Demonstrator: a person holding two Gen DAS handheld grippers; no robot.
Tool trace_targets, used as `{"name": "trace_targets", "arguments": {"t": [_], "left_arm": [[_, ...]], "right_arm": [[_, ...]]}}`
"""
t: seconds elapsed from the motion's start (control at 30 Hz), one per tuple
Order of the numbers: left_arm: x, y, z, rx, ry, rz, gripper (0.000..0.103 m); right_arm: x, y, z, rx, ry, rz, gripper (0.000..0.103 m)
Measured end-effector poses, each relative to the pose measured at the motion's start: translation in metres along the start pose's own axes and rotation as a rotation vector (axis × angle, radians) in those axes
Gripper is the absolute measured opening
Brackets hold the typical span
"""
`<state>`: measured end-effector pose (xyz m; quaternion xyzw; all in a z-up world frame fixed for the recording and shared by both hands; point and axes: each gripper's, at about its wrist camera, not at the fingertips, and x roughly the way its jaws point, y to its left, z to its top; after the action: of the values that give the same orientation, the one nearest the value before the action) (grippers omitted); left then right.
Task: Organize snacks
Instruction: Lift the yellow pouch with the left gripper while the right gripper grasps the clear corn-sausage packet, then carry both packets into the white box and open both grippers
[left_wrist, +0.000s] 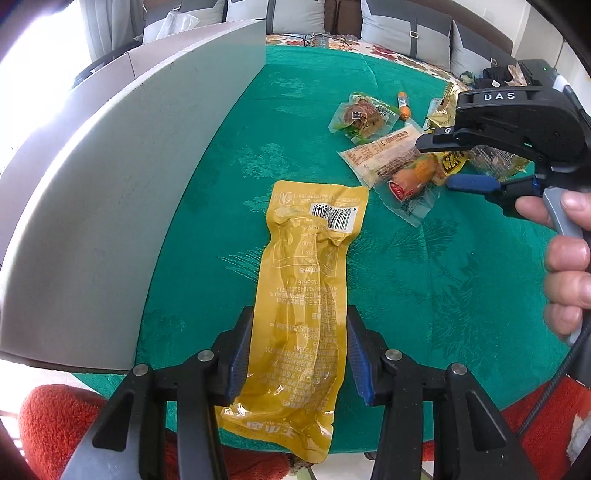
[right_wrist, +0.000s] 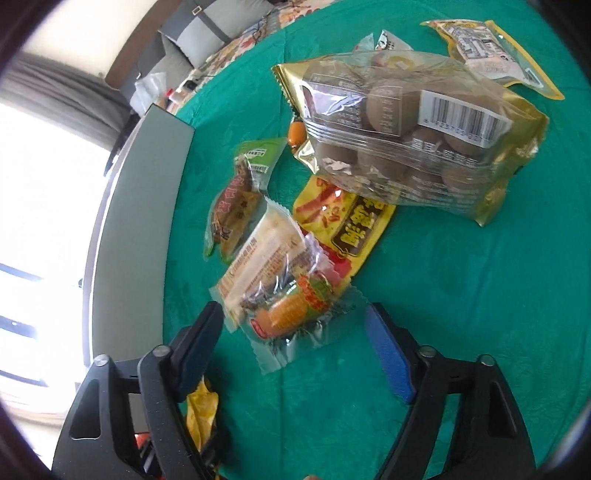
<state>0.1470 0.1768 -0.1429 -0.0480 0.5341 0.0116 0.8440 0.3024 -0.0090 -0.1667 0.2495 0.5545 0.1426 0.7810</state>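
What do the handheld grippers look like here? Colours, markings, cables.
Both are black plastic with silver pivot bolts and blue ribbed pads. The right gripper bears white "DAS" lettering, a small green light, a grey trigger handle and a dark braided cable. No sleeves show.

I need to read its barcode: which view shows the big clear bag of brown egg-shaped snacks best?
The right wrist view: the clear bag of brown egg-shaped snacks lies whole and close, barcode up. In the left wrist view only a gold edge shows behind the right gripper.
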Motion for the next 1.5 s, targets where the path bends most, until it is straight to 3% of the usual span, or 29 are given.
{"name": "trace_targets", "arguments": {"t": [0.03, 0.07, 0.17, 0.2, 0.23, 0.27, 0.3, 0.4, 0.43, 0.5, 0.6, 0.67, 0.73, 0.87, 0.9, 0.93, 1.0, 1.1, 1.17, 1.2, 1.23, 1.27, 1.4, 1.5], "left_arm": [[0.000, 0.001, 0.000, -0.005, 0.002, -0.003, 0.046], [0.000, 0.002, 0.000, -0.008, 0.002, -0.006, 0.046], [0.000, 0.005, 0.002, -0.011, 0.002, -0.015, 0.047], [0.001, 0.006, 0.002, -0.013, 0.003, -0.018, 0.047], [0.001, 0.007, 0.002, -0.016, 0.002, -0.021, 0.047], [0.002, 0.007, 0.003, -0.019, 0.002, -0.023, 0.047], [0.002, 0.008, 0.004, -0.021, 0.002, -0.026, 0.047], [0.003, 0.008, 0.005, -0.024, 0.002, -0.027, 0.047], [0.003, 0.008, 0.005, -0.023, 0.004, -0.026, 0.047], [0.002, 0.009, 0.003, -0.025, 0.006, -0.023, 0.047], [0.004, 0.011, 0.006, -0.034, 0.012, -0.028, 0.047], [0.005, 0.013, 0.007, -0.038, 0.013, -0.034, 0.047], [0.005, 0.015, 0.007, -0.037, 0.014, -0.037, 0.047], [0.006, 0.018, 0.007, -0.040, 0.012, -0.045, 0.046], [0.007, 0.018, 0.008, -0.041, 0.010, -0.047, 0.046], [0.007, 0.019, 0.009, -0.044, 0.009, -0.050, 0.046], [0.008, 0.020, 0.011, -0.059, 0.010, -0.066, 0.046], [0.007, 0.023, 0.013, -0.091, 0.015, -0.103, 0.045], [0.003, 0.021, 0.011, -0.096, 0.008, -0.116, 0.045], [0.000, 0.019, 0.010, -0.093, -0.002, -0.120, 0.045], [-0.004, 0.018, 0.010, -0.090, -0.015, -0.126, 0.044], [-0.008, 0.018, 0.010, -0.089, -0.028, -0.132, 0.044], [-0.024, 0.025, 0.009, -0.112, -0.069, -0.168, 0.044], [-0.047, 0.036, 0.012, -0.156, -0.124, -0.197, 0.044]], "right_arm": [[0.002, 0.006, 0.004, -0.017, -0.007, -0.004, 0.036], [0.003, 0.014, 0.006, -0.057, -0.019, -0.003, 0.030], [-0.006, 0.047, 0.001, -0.310, -0.082, -0.034, 0.029], [-0.007, 0.054, -0.004, -0.376, -0.084, -0.060, 0.038], [-0.006, 0.057, -0.008, -0.404, -0.068, -0.115, 0.059], [-0.002, 0.055, -0.010, -0.390, -0.044, -0.191, 0.065], [0.001, 0.048, -0.010, -0.331, -0.019, -0.230, 0.065], [0.010, 0.024, -0.016, -0.089, 0.052, -0.127, 0.066], [0.008, 0.029, -0.015, -0.093, 0.006, -0.148, 0.066], [0.016, 0.042, -0.013, -0.133, 0.003, -0.181, 0.066], [0.031, 0.063, -0.017, -0.242, 0.010, -0.247, 0.077], [0.035, 0.077, -0.027, -0.388, 0.044, -0.305, 0.071], [0.031, 0.074, -0.034, -0.459, 0.081, -0.266, 0.041], [0.008, 0.053, -0.040, -0.500, 0.098, -0.309, 0.040], [0.003, 0.049, -0.041, -0.509, 0.096, -0.318, 0.044], [0.000, 0.044, -0.042, -0.506, 0.098, -0.322, 0.060], [-0.003, 0.038, -0.042, -0.468, 0.117, -0.313, 0.073], [-0.002, 0.030, -0.056, -0.432, 0.137, -0.332, 0.073], [-0.005, 0.035, -0.071, -0.498, 0.122, -0.369, 0.069], [-0.005, 0.040, -0.077, -0.537, 0.117, -0.353, 0.044], [-0.009, 0.044, -0.082, -0.560, 0.110, -0.356, 0.030], [-0.011, 0.048, -0.083, -0.568, 0.095, -0.376, 0.025], [-0.030, 0.050, -0.076, -0.512, 0.069, -0.296, 0.023], [-0.045, 0.076, -0.070, -0.506, 0.017, -0.218, 0.023]]}}
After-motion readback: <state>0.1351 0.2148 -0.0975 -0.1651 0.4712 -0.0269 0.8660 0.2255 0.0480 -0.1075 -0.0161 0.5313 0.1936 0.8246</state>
